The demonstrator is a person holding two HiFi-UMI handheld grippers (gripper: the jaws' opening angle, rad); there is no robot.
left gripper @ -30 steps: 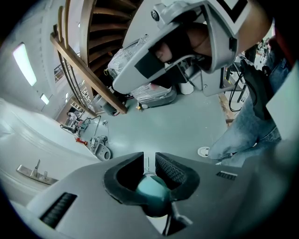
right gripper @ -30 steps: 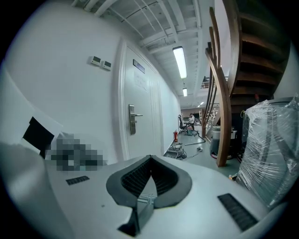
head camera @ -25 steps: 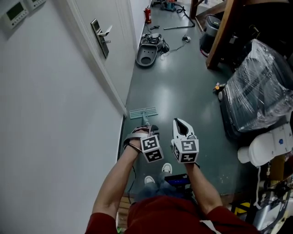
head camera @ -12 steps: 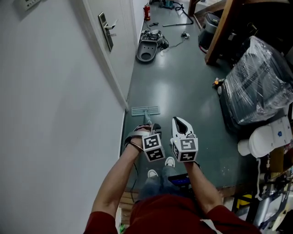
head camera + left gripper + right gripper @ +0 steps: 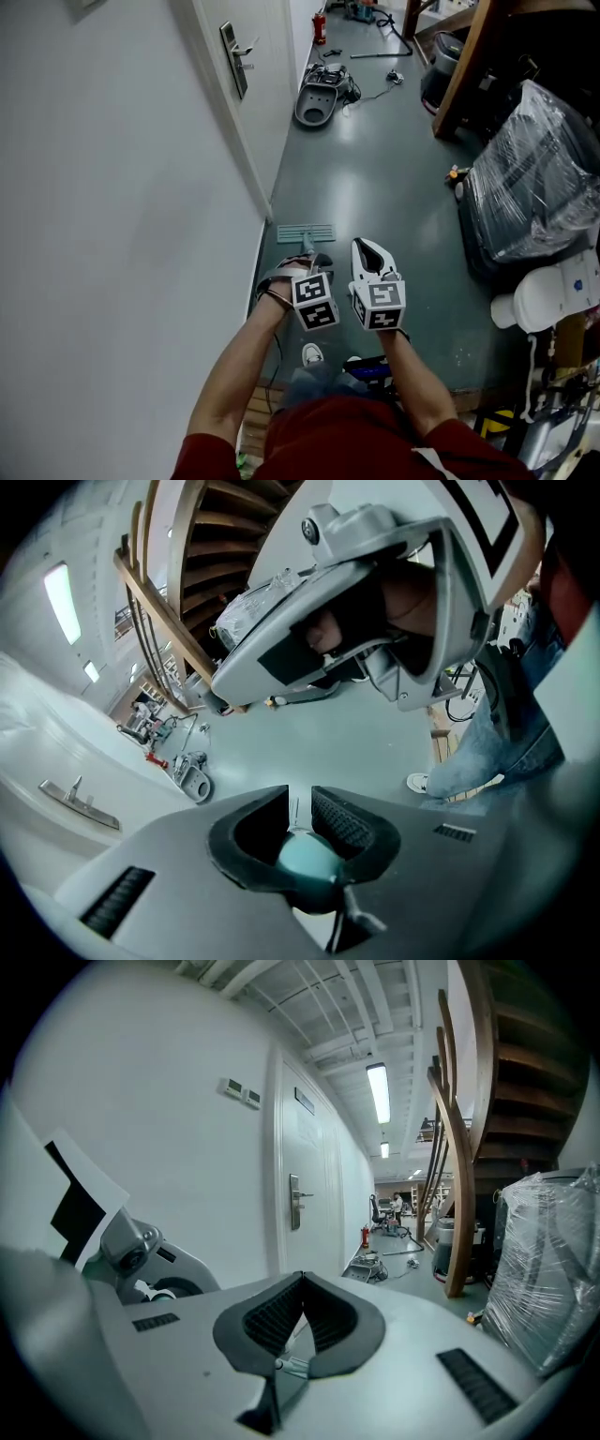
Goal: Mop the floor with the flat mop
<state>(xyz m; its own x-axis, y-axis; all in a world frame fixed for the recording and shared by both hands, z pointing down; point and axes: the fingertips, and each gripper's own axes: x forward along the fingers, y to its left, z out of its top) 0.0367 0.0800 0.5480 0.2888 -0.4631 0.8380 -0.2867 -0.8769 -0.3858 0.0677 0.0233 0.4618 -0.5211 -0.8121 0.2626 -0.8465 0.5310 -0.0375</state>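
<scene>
While the flat mop point(image 5: 306, 232) lies on the floor point(image 5: 384, 178) by the wall point(image 5: 141, 234), the stroke is on.
Left gripper point(image 5: 300, 810) clamps its teal handle end point(image 5: 307, 857); right gripper point(image 5: 302, 1283) jaws are pressed together on nothing. Push smoothly, keep it level, hug that edge.

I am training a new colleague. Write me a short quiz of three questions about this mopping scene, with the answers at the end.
1. True or false: the right gripper is shut on the mop handle.
2. Where does the mop head lie on the floor?
A. beside the base of the white wall
B. against the plastic-wrapped bundle
C. under the wooden stairs
3. Fill in: the rounded handle end between the jaws of the left gripper is ____ in colour.

Key: 1 false, its jaws are together with nothing between them; 2 A; 3 teal.
</scene>
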